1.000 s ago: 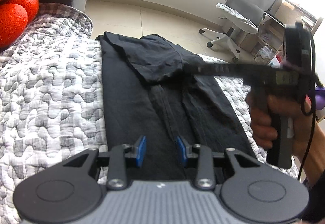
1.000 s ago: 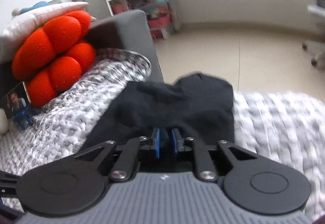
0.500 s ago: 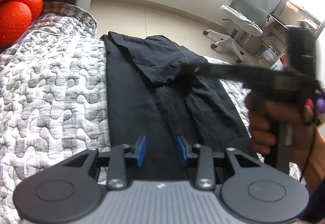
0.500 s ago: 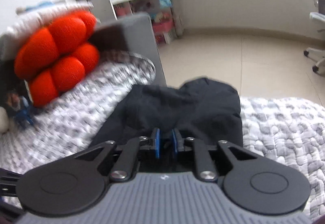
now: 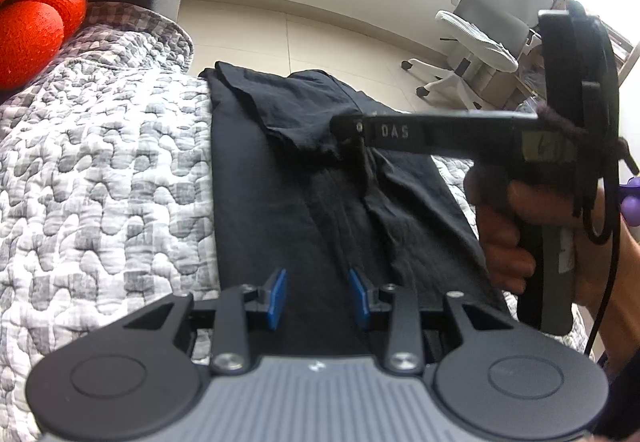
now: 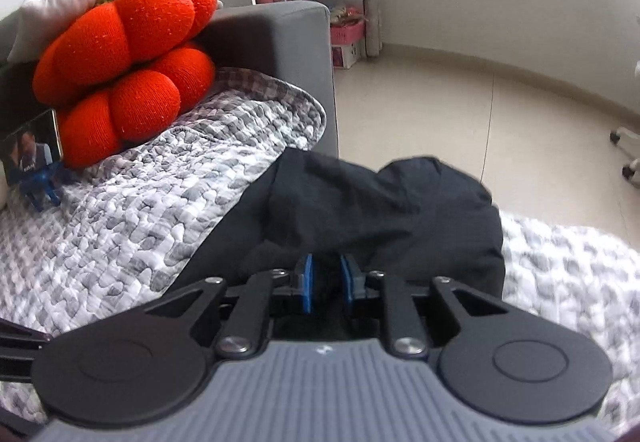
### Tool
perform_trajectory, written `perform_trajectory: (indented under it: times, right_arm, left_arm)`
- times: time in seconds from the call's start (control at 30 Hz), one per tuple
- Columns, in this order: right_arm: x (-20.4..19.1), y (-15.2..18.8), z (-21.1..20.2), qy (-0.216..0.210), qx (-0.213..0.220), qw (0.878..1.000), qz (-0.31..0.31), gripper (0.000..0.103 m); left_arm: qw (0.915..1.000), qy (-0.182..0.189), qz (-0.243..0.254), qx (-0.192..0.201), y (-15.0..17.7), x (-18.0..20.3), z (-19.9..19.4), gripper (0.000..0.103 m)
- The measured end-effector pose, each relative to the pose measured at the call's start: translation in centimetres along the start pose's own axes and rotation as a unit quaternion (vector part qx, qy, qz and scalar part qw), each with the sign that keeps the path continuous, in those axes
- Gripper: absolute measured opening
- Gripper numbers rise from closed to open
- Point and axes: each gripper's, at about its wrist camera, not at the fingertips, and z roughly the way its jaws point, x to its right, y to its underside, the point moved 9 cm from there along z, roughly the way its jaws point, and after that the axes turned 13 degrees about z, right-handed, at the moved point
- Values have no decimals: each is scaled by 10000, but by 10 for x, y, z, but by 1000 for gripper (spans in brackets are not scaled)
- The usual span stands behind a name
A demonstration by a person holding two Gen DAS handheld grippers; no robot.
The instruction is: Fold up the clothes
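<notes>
The black garment (image 5: pixel 320 177) lies on the quilted bed (image 5: pixel 100 181), its near end hidden behind the left gripper (image 5: pixel 318 298) – jaws spread, empty – while the right gripper (image 6: pixel 326 282) pinches a raised fold.

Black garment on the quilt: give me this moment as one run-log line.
garment: black garment flat on quilt, sleeve folded in | right gripper: shut on fabric fold | left gripper: open over hem

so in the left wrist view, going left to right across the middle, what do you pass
red cushion → grey quilt → black garment → right gripper → hand holding it
</notes>
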Motion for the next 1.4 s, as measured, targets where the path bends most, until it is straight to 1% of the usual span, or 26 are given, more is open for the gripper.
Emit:
perform_trajectory:
  times: [0.03, 0.1, 0.13, 0.2, 0.27, 0.4, 0.47, 0.53, 0.6, 0.63, 0.67, 0.7, 0.8, 0.83, 0.87, 0.9, 1.0, 1.1, 1.13, 1.2, 1.23, 1.27, 1.3, 1.33, 1.37, 1.4]
  right_arm:
    - [-2, -2, 1, -5, 32, 10000, -10, 21]
    - [-8, 0, 7, -93, -50, 9999, -55, 21]
    - [-10, 5, 14, -94, -173, 9997, -127, 21]
    - [-12, 20, 31, 34, -595, 9976, -354, 20]
    - [-16, 18, 31, 65, -562, 9970, -534, 21]
    - [-13, -11, 11, -213, -129, 9997, 21, 21]
    - [-12, -20, 8, -243, -55, 9996, 136, 21]
    - [-19, -16, 12, -205, -177, 9994, -232, 22]
    - [-34, 0, 19, -209, -437, 9943, -954, 23]
    - [-43, 9, 22, -192, -539, 9893, -1339, 26]
    - [-47, 16, 26, -107, -595, 9855, -1588, 33]
    - [-51, 22, 30, -8, -642, 9815, -1803, 36]
    - [-53, 29, 39, 207, -631, 9770, -2028, 36]
    - [-53, 28, 39, 189, -655, 9787, -1936, 30]
    - [-51, 24, 38, 111, -679, 9819, -1762, 4]
    - [-49, 19, 36, 68, -639, 9852, -1587, 4]
    - [-45, -3, 27, -188, -384, 9957, -816, 3]
    - [-44, -8, 27, -379, -321, 9985, -236, 4]
    - [-44, -6, 30, -400, -383, 9984, -132, 4]
    - [-44, 5, 41, -497, -706, 9963, -34, 11]
    - [-45, 12, 44, -587, -892, 9943, -58, 13]
    - [-46, 12, 41, -698, -886, 9936, -74, 17]
    - [-47, 11, 35, -812, -831, 9932, -85, 19]
    - [-45, 3, 26, -1012, -700, 9923, 120, 21]
    - [-39, -10, 15, -1227, -474, 9901, 497, 31]
    - [-29, -22, 6, -1362, -243, 9866, 867, 34]
  left_arm:
    - [10000, 4, -4, 7, 0, 0, 0, 35]
    - [10000, 12, -8, 16, -1, 0, -1, 36]
    - [10000, 11, -7, 11, -1, 0, -1, 36]
    - [10000, 17, 1, 10, -1, 1, -1, 36]
    - [10000, 22, 2, 12, -1, 0, -2, 36]
    - [10000, 18, -44, 31, -2, -2, -2, 36]
    - [10000, 27, -46, 33, -2, -2, -2, 36]
    - [10000, 36, -33, 33, -2, -1, -2, 37]
    - [10000, 33, -32, 27, -2, -1, -2, 37]
    - [10000, 37, -35, 30, -2, -1, -3, 37]
    - [10000, 41, -38, 34, -2, -1, -3, 37]
    - [10000, 37, -39, 35, -2, -1, -3, 37]
    - [10000, 32, -34, 26, -1, -1, -3, 37]
    - [10000, 32, -33, 28, -2, -1, -3, 37]
    - [10000, 32, -32, 29, -2, -1, -3, 37]
    - [10000, 31, -36, 30, -2, -1, -3, 37]
    - [10000, 33, -35, 34, -2, -1, -3, 37]
    - [10000, 27, -18, 27, -1, 0, -3, 37]
    - [10000, 24, -19, 23, -1, -1, -3, 37]
    - [10000, 12, -20, 16, -1, -1, -3, 37]
    - [10000, 10, -24, 21, 0, -1, -4, 37]
    - [10000, 10, -32, 25, -1, -2, -4, 37]
    - [10000, 10, -35, 26, 0, -2, -5, 37]
    - [10000, 10, -38, 27, 0, -2, -5, 37]
    - [10000, 8, -40, 27, 0, -3, -5, 37]
    - [10000, 5, -43, 28, 0, -3, -5, 37]
